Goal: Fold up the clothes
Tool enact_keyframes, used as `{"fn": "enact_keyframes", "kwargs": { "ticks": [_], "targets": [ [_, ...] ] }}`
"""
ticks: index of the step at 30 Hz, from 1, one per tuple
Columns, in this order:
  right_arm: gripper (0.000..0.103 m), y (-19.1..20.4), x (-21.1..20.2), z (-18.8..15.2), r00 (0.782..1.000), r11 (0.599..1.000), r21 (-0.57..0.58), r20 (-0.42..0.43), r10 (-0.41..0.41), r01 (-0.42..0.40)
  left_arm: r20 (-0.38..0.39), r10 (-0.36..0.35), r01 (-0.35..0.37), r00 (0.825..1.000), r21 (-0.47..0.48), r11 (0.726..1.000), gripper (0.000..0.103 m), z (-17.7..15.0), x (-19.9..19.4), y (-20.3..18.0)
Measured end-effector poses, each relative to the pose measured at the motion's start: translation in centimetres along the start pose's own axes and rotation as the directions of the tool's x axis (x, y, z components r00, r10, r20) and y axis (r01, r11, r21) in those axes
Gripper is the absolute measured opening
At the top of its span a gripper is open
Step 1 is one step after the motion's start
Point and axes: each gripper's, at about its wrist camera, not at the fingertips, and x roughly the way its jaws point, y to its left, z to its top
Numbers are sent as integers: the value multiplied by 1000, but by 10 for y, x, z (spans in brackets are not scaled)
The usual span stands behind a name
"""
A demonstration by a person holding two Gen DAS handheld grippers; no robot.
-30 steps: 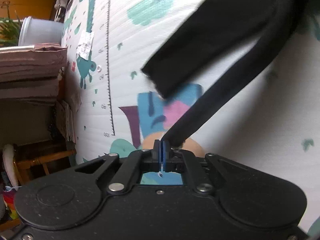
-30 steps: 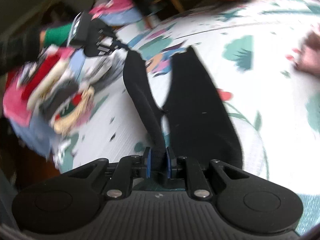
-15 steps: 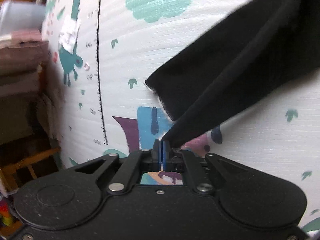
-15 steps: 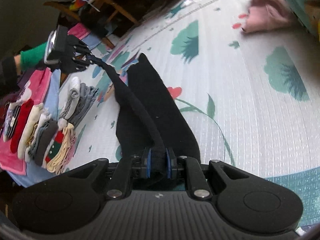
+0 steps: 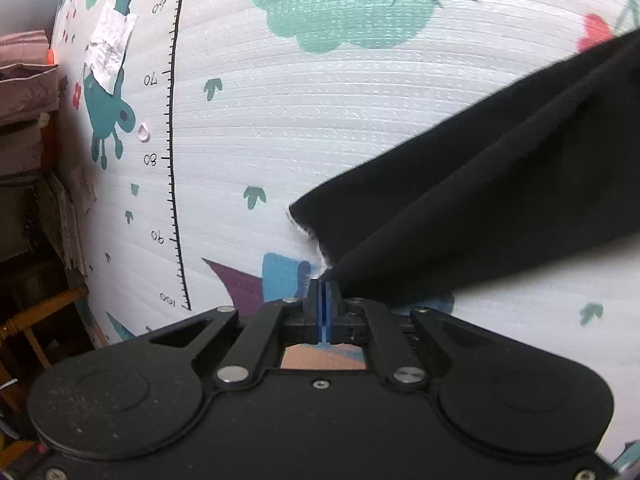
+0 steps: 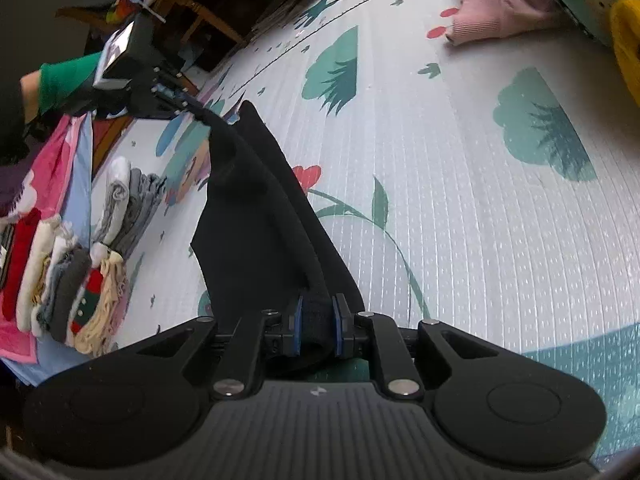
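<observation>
left gripper (image 5: 323, 286) pinched flat on a corner of the black garment (image 5: 480, 200), blue pads (image 5: 328, 308) pressed together with only thin cloth between. cloth leaves the fingertips up and right, fanning wide toward the right edge of the left wrist view. frayed pale hem just above the tips. lower fold hangs off the mat (image 5: 320, 120); upper layer looks to rest on it, contact not certain.

right gripper (image 6: 317, 320) clamped on a thick bunched end of the same garment (image 6: 256, 216), pads (image 6: 298, 330) held narrow but apart by the wad between them. from there a rolled edge runs up and left as a taut ridge to the left gripper (image 6: 176, 98), seen at far left with a green sleeve (image 6: 64, 78) behind it. rest of the garment spread flat on the mat (image 6: 480, 200) under and left of that ridge, roughly mid-mat, pointed end near the left gripper.

elsewhere on the mat:
- printed ruler scale (image 5: 174, 160) down its left side in left wrist view, taped paper patch (image 5: 110, 46) beside it
- row of folded socks (image 6: 72, 272) along the left edge in right wrist view, on pink and blue cloth (image 6: 60, 168)
- pink garment (image 6: 500, 12) near the far right corner, well apart from the black one
- yellow item (image 6: 626, 40) at the right edge, blurred, cannot identify

wooden furniture (image 6: 200, 12) past the far edge of the mat.
</observation>
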Motion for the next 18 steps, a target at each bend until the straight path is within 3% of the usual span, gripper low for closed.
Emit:
{"fn": "enact_keyframes", "kwargs": {
  "ticks": [10, 18],
  "targets": [
    [17, -1, 1, 0, 1000, 1000, 19, -6, -10, 10, 7, 26, -25, 1000, -14, 1000, 0, 30, 18, -1],
    [17, 0, -5, -7, 1000, 1000, 19, 14, -19, 19, 29, 28, -26, 999, -58, 998, 0, 33, 18, 3]
  ]
}}
